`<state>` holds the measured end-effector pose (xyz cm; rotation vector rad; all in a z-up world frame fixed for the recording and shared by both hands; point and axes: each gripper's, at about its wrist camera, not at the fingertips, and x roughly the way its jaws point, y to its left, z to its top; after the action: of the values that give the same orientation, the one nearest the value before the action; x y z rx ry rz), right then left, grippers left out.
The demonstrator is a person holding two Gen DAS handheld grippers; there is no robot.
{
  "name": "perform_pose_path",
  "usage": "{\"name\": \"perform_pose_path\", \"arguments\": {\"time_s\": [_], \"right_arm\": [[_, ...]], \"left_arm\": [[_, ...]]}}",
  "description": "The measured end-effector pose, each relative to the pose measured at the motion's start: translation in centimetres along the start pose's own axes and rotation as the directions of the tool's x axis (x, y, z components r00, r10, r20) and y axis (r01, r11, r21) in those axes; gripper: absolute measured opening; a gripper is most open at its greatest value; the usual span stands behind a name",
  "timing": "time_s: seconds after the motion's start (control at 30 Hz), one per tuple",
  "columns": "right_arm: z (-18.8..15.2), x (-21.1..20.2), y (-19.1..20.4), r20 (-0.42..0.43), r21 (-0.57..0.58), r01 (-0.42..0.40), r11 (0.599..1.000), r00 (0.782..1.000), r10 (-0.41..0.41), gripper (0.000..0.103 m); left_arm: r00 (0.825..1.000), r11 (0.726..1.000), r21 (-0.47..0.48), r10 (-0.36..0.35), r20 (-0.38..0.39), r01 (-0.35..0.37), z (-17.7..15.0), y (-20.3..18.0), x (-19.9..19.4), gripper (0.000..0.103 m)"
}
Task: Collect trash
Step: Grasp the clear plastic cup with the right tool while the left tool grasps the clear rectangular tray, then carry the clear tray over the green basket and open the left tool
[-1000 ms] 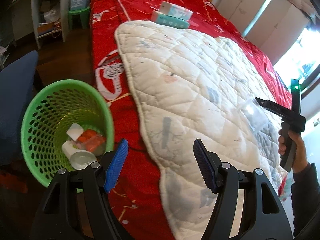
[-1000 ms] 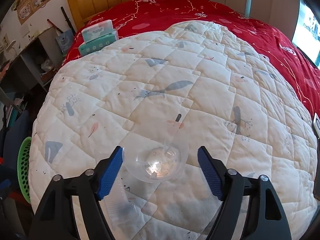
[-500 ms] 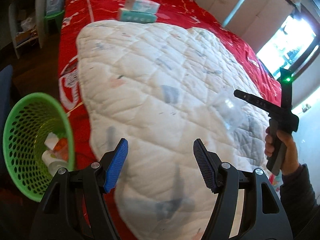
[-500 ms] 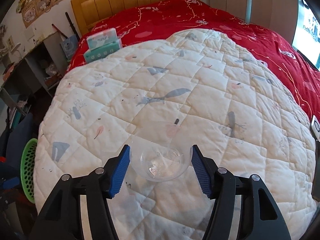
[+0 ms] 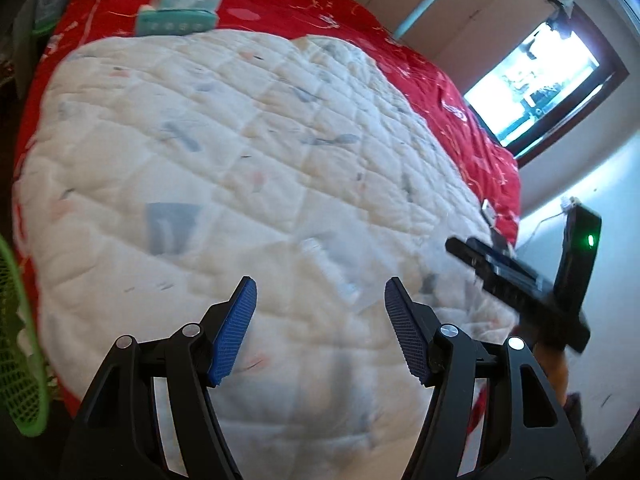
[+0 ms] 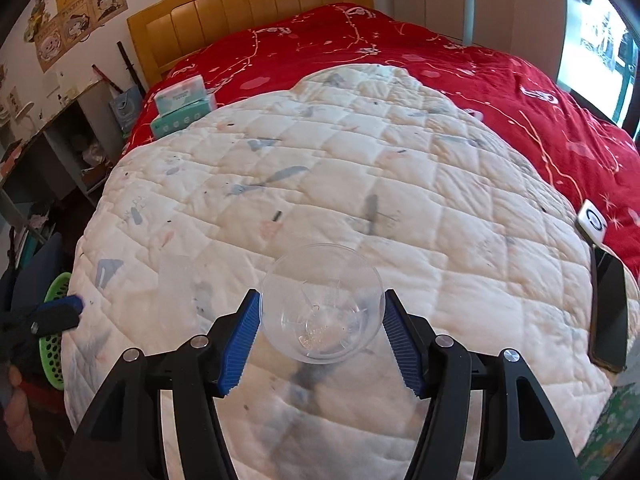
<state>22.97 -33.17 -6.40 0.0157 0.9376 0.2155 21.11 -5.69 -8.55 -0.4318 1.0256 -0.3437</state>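
**Right tongs close in on the cup**

Your right tongs (image 6: 320,338) have come together since a second ago: the blue pads (image 6: 240,340) now sit right at both sides of the clear cup (image 6: 322,304), touching its wall or as near as makes no difference. A second back they stood wide with the cup loose between them on the quilt (image 6: 360,168). Now the gap is cup-width and no more. I judge the grip made or a breath from made; the wall shows no crush yet, so go gently, thin plastic like that will buckle or squirt out forward if you squeeze hard.

The cup lies on its side, mouth toward your camera, square between the tips. Just left of the left pad there's a pale, flat, clear piece (image 6: 178,292) on the quilt, too faint to name. Likely more trash for later.

Your left tongs (image 5: 318,328) hang wide open, holding nothing, over the near edge of the quilt. That view has swung: the basket (image 5: 20,344), which sat well inside the left-camera frame a second ago, is now only a green sliver at the far left edge. The left view is blurred, and your right tongs (image 5: 516,280) show to the right of the left tips.

So pickup looks nearly done; the carry to the basket, off to your left, comes next. From the right camera the basket (image 6: 54,340) peeks out behind your left tongs (image 6: 60,314).
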Motion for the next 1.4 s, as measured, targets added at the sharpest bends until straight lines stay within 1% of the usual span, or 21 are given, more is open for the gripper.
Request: {"name": "perform_pose_path", "arguments": {"time_s": [0.03,0.13,0.23,0.43,0.5,0.57,0.6,0.67,0.73,0.83,1.0,1.13,1.27,1.4], "right_arm": [[-0.3,-0.3,-0.3,0.002,0.003,0.0,1.0,1.0,0.0,0.06],[-0.9,-0.8,-1.0,0.007,0.01,-0.003,1.0,1.0,0.003,0.06],[-1.3,-1.3,-1.4,0.013,0.014,-0.009,1.0,1.0,0.009,0.06],[-2.2,-1.8,-1.4,0.014,0.003,-0.013,1.0,1.0,0.013,0.06],[-2.5,-1.8,-1.3,0.012,0.007,-0.018,1.0,1.0,0.018,0.06],[-2.8,-1.9,-1.3,0.012,0.008,-0.019,1.0,1.0,0.019,0.06],[-3.0,-2.0,-1.2,0.012,0.009,-0.022,1.0,1.0,0.022,0.06],[-3.1,-2.2,-1.1,0.012,0.008,-0.024,1.0,1.0,0.024,0.06],[-3.4,-2.5,-0.9,0.013,0.007,-0.03,1.0,0.999,0.03,0.06],[-3.9,-3.0,-0.2,0.014,-0.001,-0.038,0.999,0.999,0.038,0.06],[-4.8,-4.0,1.6,0.018,-0.009,-0.07,0.997,0.997,0.07,0.06],[-5.2,-4.5,4.3,0.015,-0.037,-0.104,0.994,0.994,0.105,0.06],[-5.7,-4.8,7.5,0.007,-0.08,-0.141,0.987,0.99,0.143,0.06],[-5.9,-5.0,10.9,-0.002,-0.121,-0.184,0.975,0.983,0.186,0.06]], "left_arm": [[1.0,1.0,0.0,-0.012,-0.005,0.012,0.3,-0.4,0.6,0.062],[0.999,0.999,-0.008,-0.041,-0.027,0.041,1.2,-1.5,2.5,0.061],[0.997,0.998,-0.024,-0.057,-0.047,0.056,1.9,-2.2,4.1,0.057],[0.993,0.993,-0.097,-0.072,-0.099,0.063,2.6,-2.1,7.2,0.055],[0.99,0.99,-0.125,-0.087,-0.111,0.073,2.7,-1.9,8.1,0.049],[0.986,0.984,-0.151,-0.113,-0.123,0.094,2.6,-1.6,8.7,0.037],[0.984,0.982,-0.156,-0.124,-0.127,0.104,2.5,-1.7,9.0,0.033],[0.982,0.98,-0.157,-0.141,-0.129,0.12,2.2,-1.7,9.1,0.02],[0.981,0.979,-0.153,-0.156,-0.117,0.138,1.9,-1.7,8.6,0.014],[0.982,0.98,-0.133,-0.163,-0.095,0.15,1.3,-1.7,6.9,0.01],[0.987,0.984,-0.105,-0.151,-0.055,0.145,0.4,-0.5,3.2,0.008],[0.989,0.981,-0.124,-0.151,-0.011,0.148,-0.7,1.7,-0.4,0.008],[0.99,0.978,-0.151,-0.135,0.047,0.141,-2.2,4.4,-4.4,0.008],[0.992,0.978,-0.186,-0.075,0.1,0.093,-3.6,7.8,-8.3,0.008]]}}
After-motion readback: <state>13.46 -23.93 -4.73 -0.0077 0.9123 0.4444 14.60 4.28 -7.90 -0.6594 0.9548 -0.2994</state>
